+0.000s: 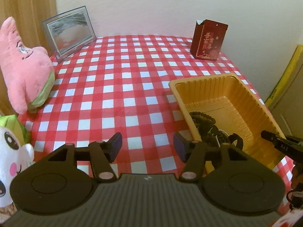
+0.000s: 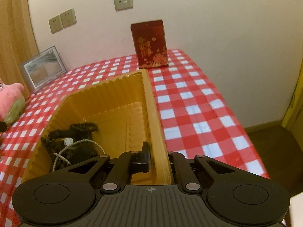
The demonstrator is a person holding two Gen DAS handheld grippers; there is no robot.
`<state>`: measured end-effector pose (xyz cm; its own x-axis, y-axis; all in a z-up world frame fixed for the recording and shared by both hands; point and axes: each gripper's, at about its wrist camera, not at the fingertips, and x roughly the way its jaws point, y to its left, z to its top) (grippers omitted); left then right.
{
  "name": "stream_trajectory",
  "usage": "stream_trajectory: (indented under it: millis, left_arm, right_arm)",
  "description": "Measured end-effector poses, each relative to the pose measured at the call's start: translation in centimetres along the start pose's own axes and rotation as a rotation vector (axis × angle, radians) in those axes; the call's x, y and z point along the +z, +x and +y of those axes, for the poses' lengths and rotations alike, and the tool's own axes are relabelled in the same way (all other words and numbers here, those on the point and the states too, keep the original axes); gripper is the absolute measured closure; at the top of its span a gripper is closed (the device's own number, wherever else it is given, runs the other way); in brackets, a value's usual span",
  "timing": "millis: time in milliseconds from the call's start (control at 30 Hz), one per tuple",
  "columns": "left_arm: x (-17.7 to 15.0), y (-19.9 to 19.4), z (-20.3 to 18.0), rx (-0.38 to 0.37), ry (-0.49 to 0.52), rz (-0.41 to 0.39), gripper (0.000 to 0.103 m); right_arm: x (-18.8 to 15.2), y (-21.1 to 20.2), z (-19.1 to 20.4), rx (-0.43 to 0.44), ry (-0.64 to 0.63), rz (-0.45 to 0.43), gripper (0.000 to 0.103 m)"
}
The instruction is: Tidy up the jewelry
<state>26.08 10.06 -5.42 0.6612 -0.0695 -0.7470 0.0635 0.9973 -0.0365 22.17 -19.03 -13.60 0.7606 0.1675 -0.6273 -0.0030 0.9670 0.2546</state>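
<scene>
Right claw [image 2: 158,160]: clamped on the near right wall of the gold tray [image 2: 151,102], one finger seen inside the wall, the other outside it.

Left claw [image 1: 147,147]: held apart over bare checked cloth, nothing between the blue pads [image 1: 115,145]; positioned just left of the gold tray's near corner.

Gold tray: ribbed plastic, rectangular, set on the counter [image 1: 113,87] at its right side, long axis running near to far.

Jewelry [image 2: 72,143]: gathered in the tray's near left corner. A heap of dark beaded strands [image 1: 203,121] is noted, with a strand of pale pearl-like beads [image 2: 83,142] looped across the top. Individual pieces cannot be told apart.

White plush toy [image 1: 11,160]: at the near left edge, partly cut off.

Pink starfish plush [image 1: 24,66]: on the left side of the counter, mid-distance.

Red printed box [image 1: 208,39]: upright, far right, well apart from the tray.

Clear picture frame [image 1: 70,32]: propped at the far left, by the wall.

Wall sockets [image 2: 62,20]: mounted above the far edge.
</scene>
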Motion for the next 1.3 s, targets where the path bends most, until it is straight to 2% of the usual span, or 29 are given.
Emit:
stream_trajectory:
  millis: [200,267,300,333,400,600,700,767,867,1000,1300]
  left_arm:
    - [-0.7,-0.8,-0.6,0.036,0.004,0.003,0.038]
    - [-0.9,-1.3,-0.8,0.055,0.011,-0.004,0.035]
    - [-0.9,-1.6,-0.8,0.064,0.014,-0.008,0.034]
    - [-1.0,-1.9,-0.9,0.073,0.018,-0.015,0.033]
    - [-1.2,-2.6,-1.1,0.090,0.019,-0.028,0.029]
    - [-2.2,-5.3,-2.4,0.137,0.019,-0.076,0.019]
    - [-3.2,-6.7,-3.7,0.185,0.056,-0.109,0.013]
    - [-3.9,-7.7,-4.3,0.183,0.046,-0.117,0.013]
    - [-5.0,-9.3,-5.1,0.155,0.005,-0.107,0.013]
    - [-6.8,-11.4,-6.8,0.168,-0.003,-0.099,0.013]
    - [-10.9,-13.6,-10.1,0.166,-0.044,0.001,0.014]
  right_arm:
    - [-0.2,0.3,-1.0,0.014,0.081,0.041,0.097]
    - [0.0,0.2,-1.1,0.014,0.076,0.056,0.090]
    - [0.0,0.0,-1.2,0.012,0.076,0.058,0.073]
    - [0.1,-0.4,-1.2,0.007,0.080,0.046,0.046]
    - [0.2,-1.6,-1.5,-0.012,0.100,-0.022,0.023]
    - [1.6,-4.2,-1.9,-0.039,0.072,-0.016,0.023]
    - [1.5,-6.2,-1.4,-0.022,0.029,0.000,0.023]
    - [1.2,-7.4,-0.7,0.001,-0.005,0.024,0.023]
    - [0.4,-9.0,0.2,0.045,-0.053,0.056,0.023]
    - [-1.0,-10.7,0.9,0.080,-0.093,0.118,0.023]
    - [-2.9,-13.7,1.3,0.151,-0.133,0.211,0.023]
